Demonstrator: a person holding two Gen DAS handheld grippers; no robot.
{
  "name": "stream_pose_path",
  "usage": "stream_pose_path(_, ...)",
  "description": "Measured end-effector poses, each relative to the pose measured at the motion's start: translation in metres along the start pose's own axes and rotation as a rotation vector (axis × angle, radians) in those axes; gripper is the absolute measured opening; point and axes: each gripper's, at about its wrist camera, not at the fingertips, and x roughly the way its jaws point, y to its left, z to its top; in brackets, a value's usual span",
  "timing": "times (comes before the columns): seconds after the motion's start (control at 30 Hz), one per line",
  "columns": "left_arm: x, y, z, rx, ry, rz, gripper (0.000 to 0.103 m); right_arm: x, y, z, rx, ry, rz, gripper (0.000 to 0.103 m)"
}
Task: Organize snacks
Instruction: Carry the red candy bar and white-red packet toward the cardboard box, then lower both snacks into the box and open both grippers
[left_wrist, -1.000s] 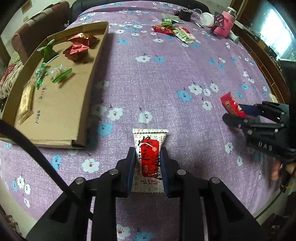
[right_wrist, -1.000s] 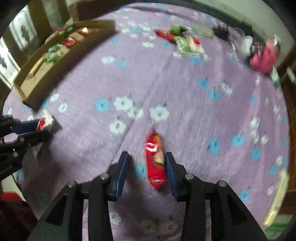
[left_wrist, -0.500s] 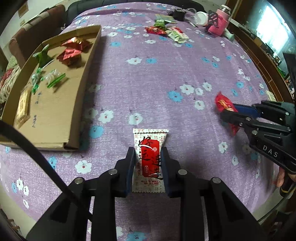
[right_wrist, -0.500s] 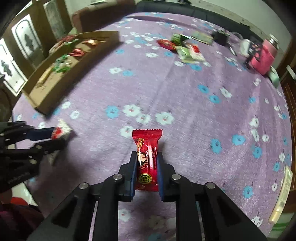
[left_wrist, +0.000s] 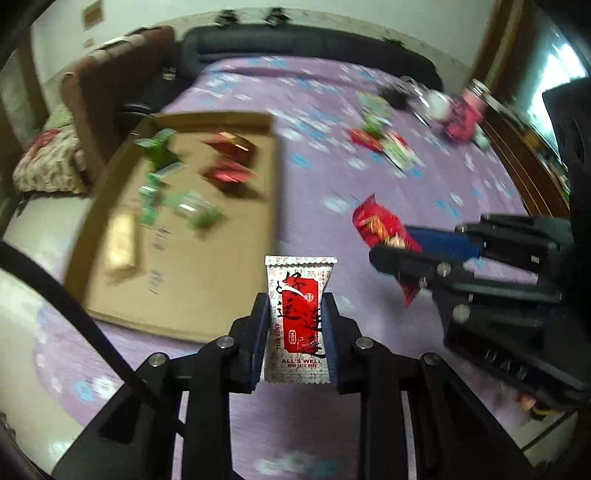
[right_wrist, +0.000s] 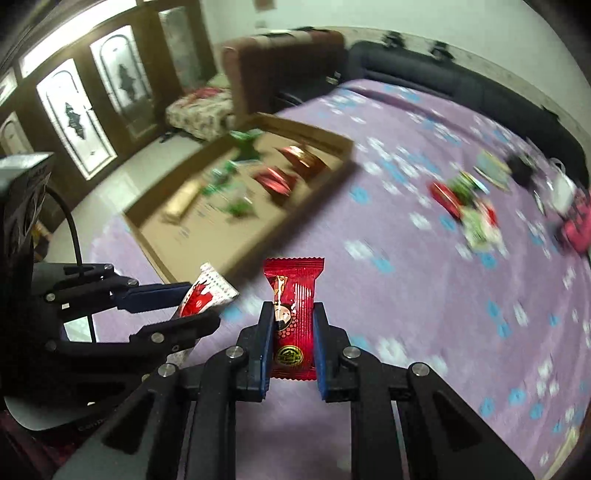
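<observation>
The cardboard tray (left_wrist: 177, 280) lies on the purple flowered table (left_wrist: 424, 184), toward 10 o'clock from the left gripper (left_wrist: 295, 332). Inside it are two red foil packs (left_wrist: 229, 158) at the far end, blurred green wrappers (left_wrist: 166, 177) in the middle and a tan bar (left_wrist: 120, 240) along the near left wall; the near half of its floor is bare.

The left gripper's fingers (left_wrist: 258, 339) are clamped on the sides of a white packet (left_wrist: 299, 314) with a red label, its top sticking out ahead of the tips. In the right-wrist view the right gripper (right_wrist: 293, 336) is shut on a red packet (right_wrist: 293, 314), held upright in the same way. Both packets are off the cloth. The two grippers are close side by side, just short of the tray's near corner.

More snacks (left_wrist: 380, 142) lie loose at 1 o'clock, far across the table, near a pink bottle (left_wrist: 463, 118). Open cloth lies between them and the grippers.
</observation>
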Motion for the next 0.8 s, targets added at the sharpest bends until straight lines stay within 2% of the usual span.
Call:
stream_pose_path(0.23,0.007,0.071,0.031,-0.118,-0.025,0.134,0.030,0.045,0.036,0.042,-0.079,-0.018,0.053,0.017)
stream_pose_path(0.4,0.029,0.107,0.043,-0.173,0.008,0.212,0.030,0.081,0.051,0.059,-0.091,0.011,0.066,0.017)
stream_pose_path(0.5,0.042,0.120,0.046,-0.199,0.034,0.220,0.030,0.095,0.057,0.065,-0.100,0.026,0.064,0.017)
stream_pose_path(0.8,0.065,0.126,0.052,-0.191,0.075,0.241,0.030,0.121,0.057,0.067,-0.108,0.076,0.029,0.017)
